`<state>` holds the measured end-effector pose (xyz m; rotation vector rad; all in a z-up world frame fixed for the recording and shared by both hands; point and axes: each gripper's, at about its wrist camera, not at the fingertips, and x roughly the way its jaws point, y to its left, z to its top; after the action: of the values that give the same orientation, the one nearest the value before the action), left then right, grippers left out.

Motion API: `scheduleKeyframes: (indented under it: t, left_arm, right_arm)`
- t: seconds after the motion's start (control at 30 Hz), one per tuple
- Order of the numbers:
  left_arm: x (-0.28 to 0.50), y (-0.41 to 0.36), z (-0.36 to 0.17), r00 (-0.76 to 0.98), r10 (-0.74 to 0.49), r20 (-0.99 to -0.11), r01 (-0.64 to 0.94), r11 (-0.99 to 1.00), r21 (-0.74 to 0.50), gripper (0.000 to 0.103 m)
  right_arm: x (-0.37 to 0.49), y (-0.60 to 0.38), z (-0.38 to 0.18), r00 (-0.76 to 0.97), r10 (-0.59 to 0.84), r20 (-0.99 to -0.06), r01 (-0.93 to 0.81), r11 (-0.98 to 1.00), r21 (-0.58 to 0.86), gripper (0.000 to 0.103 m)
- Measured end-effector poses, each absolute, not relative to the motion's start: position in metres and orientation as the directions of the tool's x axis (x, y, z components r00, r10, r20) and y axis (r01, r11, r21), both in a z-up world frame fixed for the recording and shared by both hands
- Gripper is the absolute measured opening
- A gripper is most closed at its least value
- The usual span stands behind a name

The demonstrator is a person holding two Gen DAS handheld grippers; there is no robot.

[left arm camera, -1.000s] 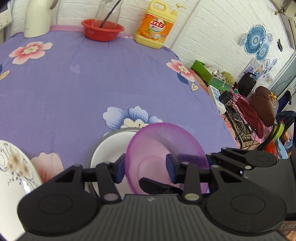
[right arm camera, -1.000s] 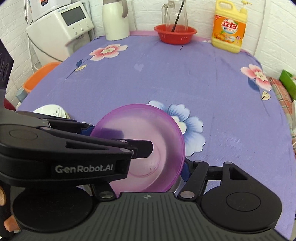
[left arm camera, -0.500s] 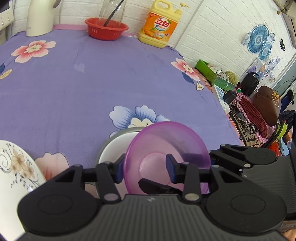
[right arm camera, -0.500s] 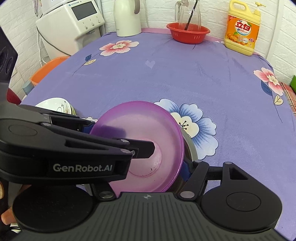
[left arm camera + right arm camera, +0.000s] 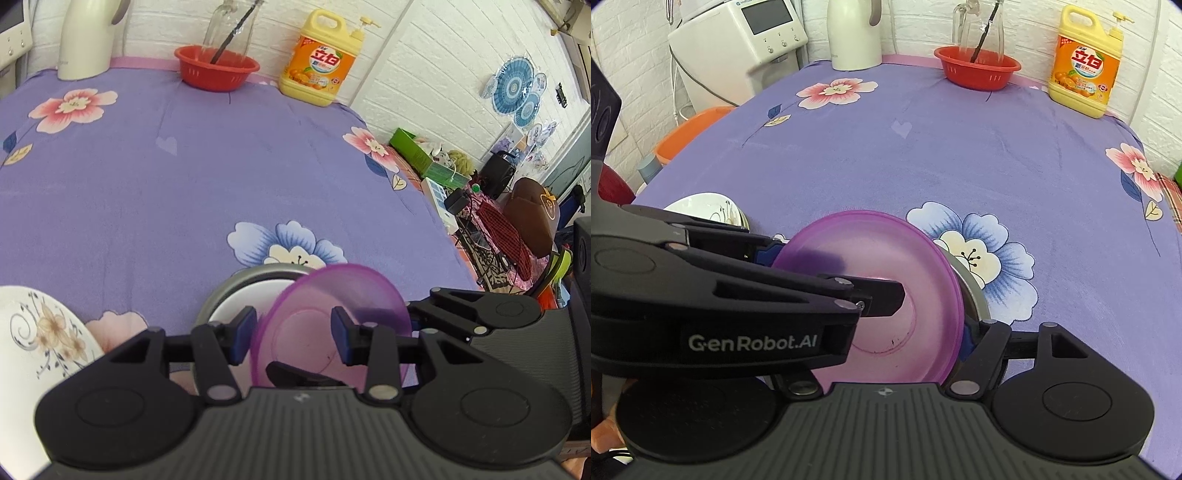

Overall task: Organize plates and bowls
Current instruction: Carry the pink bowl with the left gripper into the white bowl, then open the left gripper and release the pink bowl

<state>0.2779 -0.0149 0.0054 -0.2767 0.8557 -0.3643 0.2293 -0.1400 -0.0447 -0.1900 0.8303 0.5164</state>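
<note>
A translucent purple bowl (image 5: 332,325) is tilted on edge above a steel plate (image 5: 243,291) near the table's front edge. My left gripper (image 5: 291,338) is open, its blue pads on either side of the bowl's left rim. My right gripper (image 5: 871,332) holds the bowl (image 5: 886,273) from the right; its left finger is hidden behind the left gripper's body. The steel plate's rim (image 5: 971,291) shows behind the bowl. A white floral plate (image 5: 40,332) lies to the left; it also shows in the right wrist view (image 5: 709,208).
At the back of the purple floral tablecloth (image 5: 184,166) stand a red basket with a glass jar (image 5: 218,68), a yellow detergent bottle (image 5: 321,62) and a white kettle (image 5: 88,37). A white appliance (image 5: 738,48) and an orange stool (image 5: 690,129) are left of the table.
The purple bowl has tipped further up on edge and shifted right, baring more of the steel plate. Both grippers pulled back slightly towards the table's front edge.
</note>
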Motion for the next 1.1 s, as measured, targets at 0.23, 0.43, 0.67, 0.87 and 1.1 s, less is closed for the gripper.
scheduleKeyframes:
  t: [0.23, 0.43, 0.67, 0.87, 1.1]
  left_arm:
    - [0.276, -0.009, 0.016, 0.629, -0.4, -0.667, 0.2, 0.912, -0.358, 0.054]
    - [0.273, 0.006, 0.021, 0.67, -0.354, -0.652, 0.167, 0.928, -0.332, 0.068]
    - [0.263, 0.024, 0.028, 0.711, -0.346, -0.612, 0.15, 0.925, -0.349, 0.073]
    - [0.257, 0.019, 0.01, 0.678, -0.346, -0.649, 0.166, 0.932, -0.323, 0.076]
    - [0.268, 0.021, 0.004, 0.671, -0.329, -0.665, 0.14, 0.936, -0.322, 0.076]
  right_arm:
    - [0.229, -0.131, -0.036, 0.577, 0.351, -0.738, -0.519, 0.855, 0.001, 0.103]
    - [0.231, -0.131, -0.034, 0.592, 0.353, -0.725, -0.506, 0.863, 0.007, 0.103]
    - [0.222, -0.165, -0.021, 0.669, 0.39, -0.633, -0.445, 0.892, 0.079, 0.103]
    - [0.214, -0.19, -0.051, 0.699, 0.364, -0.615, -0.363, 0.922, 0.133, 0.103]
    - [0.23, -0.189, -0.076, 0.673, 0.369, -0.641, -0.336, 0.925, 0.179, 0.103]
